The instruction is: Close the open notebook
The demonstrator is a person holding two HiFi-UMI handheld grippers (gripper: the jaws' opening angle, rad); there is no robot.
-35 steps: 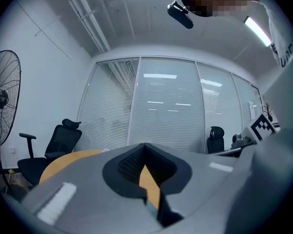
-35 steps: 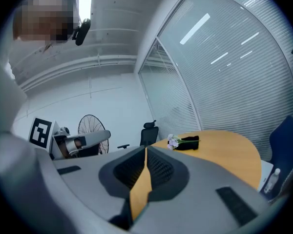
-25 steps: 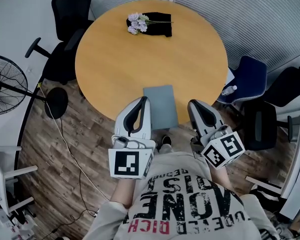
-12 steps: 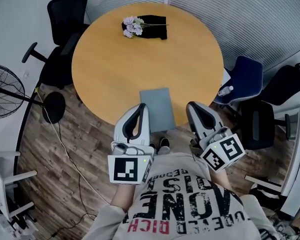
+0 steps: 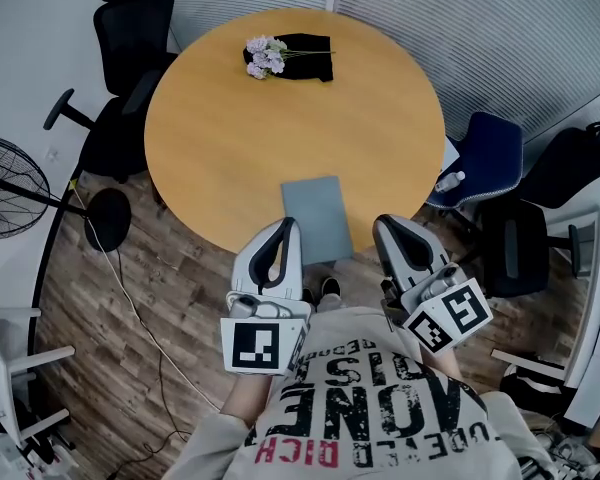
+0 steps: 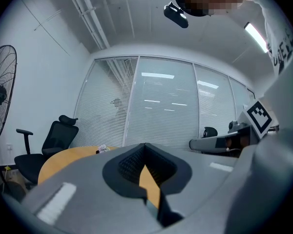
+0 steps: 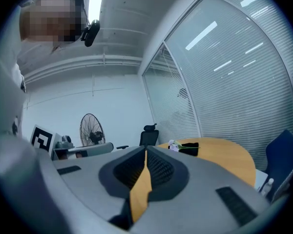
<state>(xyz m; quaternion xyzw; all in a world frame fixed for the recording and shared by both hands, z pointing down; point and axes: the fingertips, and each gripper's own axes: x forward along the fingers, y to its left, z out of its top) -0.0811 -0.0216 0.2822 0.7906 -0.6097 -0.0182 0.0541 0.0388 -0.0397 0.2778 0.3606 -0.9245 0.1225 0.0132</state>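
Grey-blue and flat, the slim rectangular notebook [image 5: 317,218] lies on the round, honey-coloured wooden table [image 5: 230,138], right at the table's near edge, in front of the person. Only one plain cover shows, with no spread of pages, so to my eye it looks already closed, or at least lying flat.

Its long axis runs from the table's near edge toward the table's middle, tilted a little. The left gripper [image 5: 288,226] and the right gripper [image 5: 383,225] both hang at that same near edge, pointing roughly level toward the table's far side, one either side of the notebook. From above, the left one's tip sits over the notebook's left long edge and the right one stands just off its right edge, so the left is the nearer. How high either hangs above the tabletop I cannot tell.

Both pairs of jaws are pressed together with nothing between them; only tabletop shows through the gaps behind the tips.

At the table's far side, well apart, a bunch of pale purple flowers [image 5: 265,52] rests on a black cloth [image 5: 308,56].
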